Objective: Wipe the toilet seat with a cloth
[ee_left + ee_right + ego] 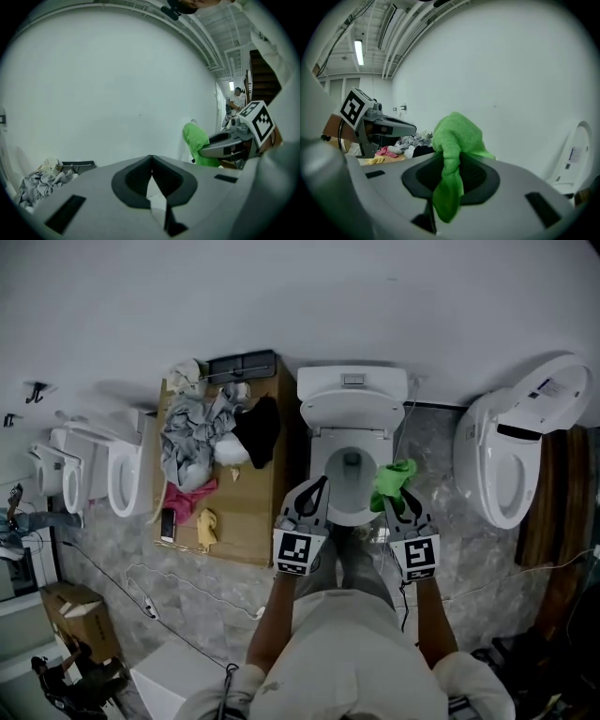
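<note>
Cloth in the tongs, standing over the toilet — wipe not started yet.

My right tongs (398, 495) are pinching the green cloth (392, 477). Most of it is bunched above the tips with a tail hanging down between them, and it hovers over the right side of the toilet seat (323, 451), not touching the rim as far as I can tell. My left tongs (151, 161) are pressed together at the tips with nothing in them, parked over the near-left edge of the bowl. I'd call this the approach step. Next move, I reckon, is to lower the right side until the bunched cloth presses flat on the seat, then drag it round the ring — the pinch looks narrow, so pushing hard could tug the cloth loose.
</note>
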Motion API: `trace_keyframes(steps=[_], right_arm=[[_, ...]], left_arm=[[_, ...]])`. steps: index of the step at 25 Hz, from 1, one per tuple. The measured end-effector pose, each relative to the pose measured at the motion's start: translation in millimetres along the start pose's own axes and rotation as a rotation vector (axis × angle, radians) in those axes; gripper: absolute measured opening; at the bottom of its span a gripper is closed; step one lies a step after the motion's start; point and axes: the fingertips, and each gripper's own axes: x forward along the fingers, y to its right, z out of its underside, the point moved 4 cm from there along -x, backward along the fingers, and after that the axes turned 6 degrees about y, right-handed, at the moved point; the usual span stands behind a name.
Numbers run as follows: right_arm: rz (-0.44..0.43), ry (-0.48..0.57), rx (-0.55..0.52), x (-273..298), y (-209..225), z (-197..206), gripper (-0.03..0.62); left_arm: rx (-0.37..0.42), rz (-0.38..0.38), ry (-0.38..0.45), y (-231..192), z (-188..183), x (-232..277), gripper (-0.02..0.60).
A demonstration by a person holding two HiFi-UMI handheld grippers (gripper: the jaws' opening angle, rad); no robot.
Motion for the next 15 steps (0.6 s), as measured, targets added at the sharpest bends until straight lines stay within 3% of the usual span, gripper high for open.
trace_keyframes(steps=[9,15], right_arm=[[-0.025,-0.053,-0.001,45.9,0.6,34.3,0.097],[-0.022,-0.125,-0.014,75.1,-3.4,64.2,0.098]], left_arm=[[-0.033,-0.030,-0.065,-26.6,63.3,26.4,0.012],[-0.070,-0.005,-0.104,-43.0,106.7,45.4,0.012]])
